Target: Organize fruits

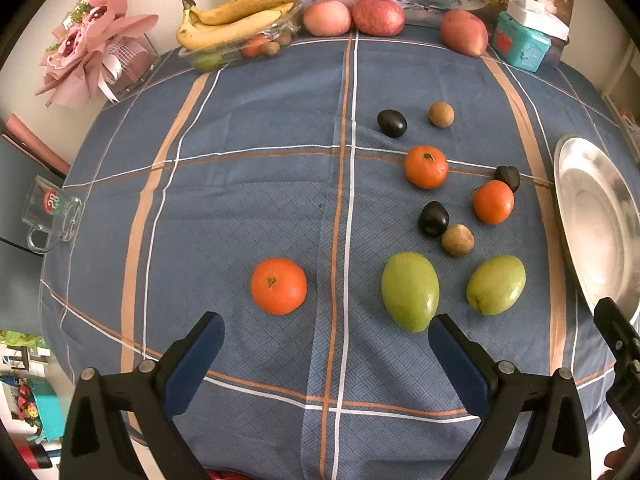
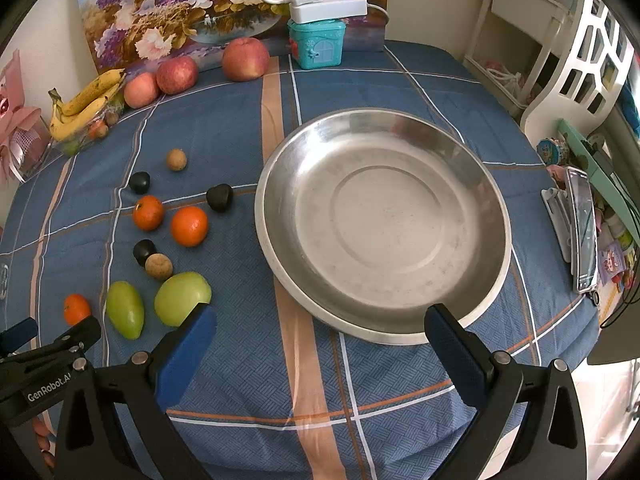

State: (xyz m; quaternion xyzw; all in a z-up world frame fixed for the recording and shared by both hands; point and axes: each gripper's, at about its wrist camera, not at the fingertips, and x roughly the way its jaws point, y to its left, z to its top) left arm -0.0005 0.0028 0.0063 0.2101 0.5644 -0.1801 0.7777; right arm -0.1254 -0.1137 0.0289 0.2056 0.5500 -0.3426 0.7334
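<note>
Loose fruit lies on the blue checked tablecloth. A tangerine (image 1: 278,286) sits just beyond my open left gripper (image 1: 326,328), and two green fruits (image 1: 410,291) (image 1: 496,285) lie to its right. Farther off are two more tangerines (image 1: 426,167) (image 1: 493,202), three dark plums (image 1: 392,123) and two brown longans (image 1: 457,240). An empty steel plate (image 2: 472,184) fills the middle of the right wrist view, straight ahead of my open right gripper (image 2: 320,322). The fruit cluster (image 2: 189,226) lies to that gripper's left. Nothing is between either pair of fingers.
Bananas in a clear tray (image 1: 236,20), three apples (image 1: 378,16) and a teal toy house (image 1: 520,46) line the far edge by a flower painting. A pink bouquet (image 1: 92,48) and a glass mug (image 1: 52,212) stand at the left; a phone (image 2: 582,228) lies right of the plate.
</note>
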